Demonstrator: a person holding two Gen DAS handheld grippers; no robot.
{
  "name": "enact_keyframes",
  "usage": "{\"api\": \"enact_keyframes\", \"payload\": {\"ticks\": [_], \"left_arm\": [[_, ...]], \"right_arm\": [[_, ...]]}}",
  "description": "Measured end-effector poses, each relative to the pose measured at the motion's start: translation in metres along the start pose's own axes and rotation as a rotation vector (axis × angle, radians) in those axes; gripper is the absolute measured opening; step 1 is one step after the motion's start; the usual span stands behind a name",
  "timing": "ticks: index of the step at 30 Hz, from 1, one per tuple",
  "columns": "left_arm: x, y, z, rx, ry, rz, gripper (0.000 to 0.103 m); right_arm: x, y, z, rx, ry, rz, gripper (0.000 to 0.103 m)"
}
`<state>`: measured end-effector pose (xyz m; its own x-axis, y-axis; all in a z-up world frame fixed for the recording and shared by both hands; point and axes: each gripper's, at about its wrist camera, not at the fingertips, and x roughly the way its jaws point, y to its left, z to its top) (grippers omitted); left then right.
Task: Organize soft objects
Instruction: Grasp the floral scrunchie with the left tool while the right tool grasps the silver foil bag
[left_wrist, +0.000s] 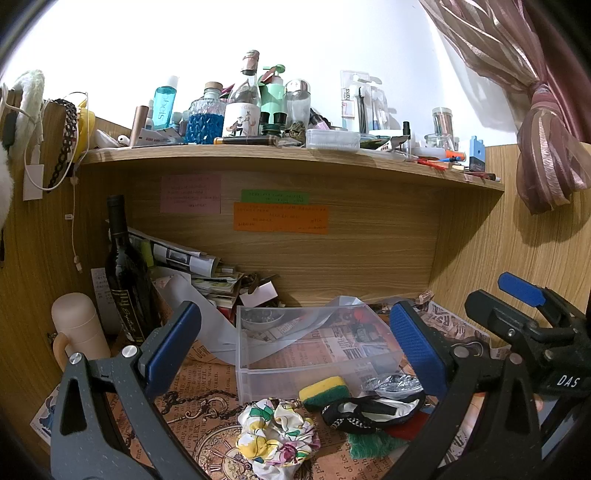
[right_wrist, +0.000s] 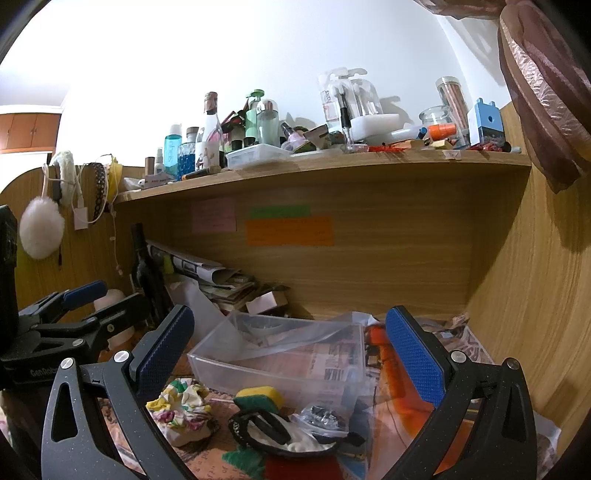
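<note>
Newsprint-covered desk (left_wrist: 207, 384): both claws gape wide and empty, left gripper (left_wrist: 291, 350) and right gripper (right_wrist: 291, 354). Floral cloth (left_wrist: 277, 435) lies nearest, partly cut off; sponge (left_wrist: 325, 391) touches the clear box (left_wrist: 314, 354) beyond, contents murky.

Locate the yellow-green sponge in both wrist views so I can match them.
Left wrist: the sponge lies right of centre near the bottom, against the front wall of the clear plastic bin, beside the floral cloth.
Right wrist: the sponge lies left of centre near the bottom, again at the bin's front wall.
Shared landmark: the orange sticky note on the back panel under the shelf.
</note>
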<state>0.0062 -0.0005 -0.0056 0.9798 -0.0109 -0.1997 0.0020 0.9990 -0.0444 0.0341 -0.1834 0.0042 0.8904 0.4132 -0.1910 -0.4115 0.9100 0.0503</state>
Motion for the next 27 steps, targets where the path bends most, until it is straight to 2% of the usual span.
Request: {"api": "enact_keyframes", "payload": {"ticks": [6, 13, 15, 19, 27], "left_arm": [[0.008, 0.004, -0.004, -0.001, 0.029, -0.002, 0.103], [0.027, 0.016, -0.023, -0.018, 0.132, -0.005, 0.103], [0.032, 0.02, -0.032, -0.021, 0.162, -0.005, 0.102], [0.044, 0.026, -0.049, -0.03, 0.24, 0.0, 0.088], [0.065, 0.038, -0.087, -0.061, 0.4, 0.003, 0.084]], "right_arm": [[0.003, -0.002, -0.005, -0.006, 0.009, -0.01, 0.103], [0.018, -0.021, -0.022, 0.0, 0.094, -0.045, 0.101], [0.024, -0.028, -0.029, 0.009, 0.13, -0.052, 0.096], [0.033, -0.037, -0.042, 0.015, 0.195, -0.056, 0.088], [0.051, -0.05, -0.073, 0.033, 0.339, -0.036, 0.074]]}}
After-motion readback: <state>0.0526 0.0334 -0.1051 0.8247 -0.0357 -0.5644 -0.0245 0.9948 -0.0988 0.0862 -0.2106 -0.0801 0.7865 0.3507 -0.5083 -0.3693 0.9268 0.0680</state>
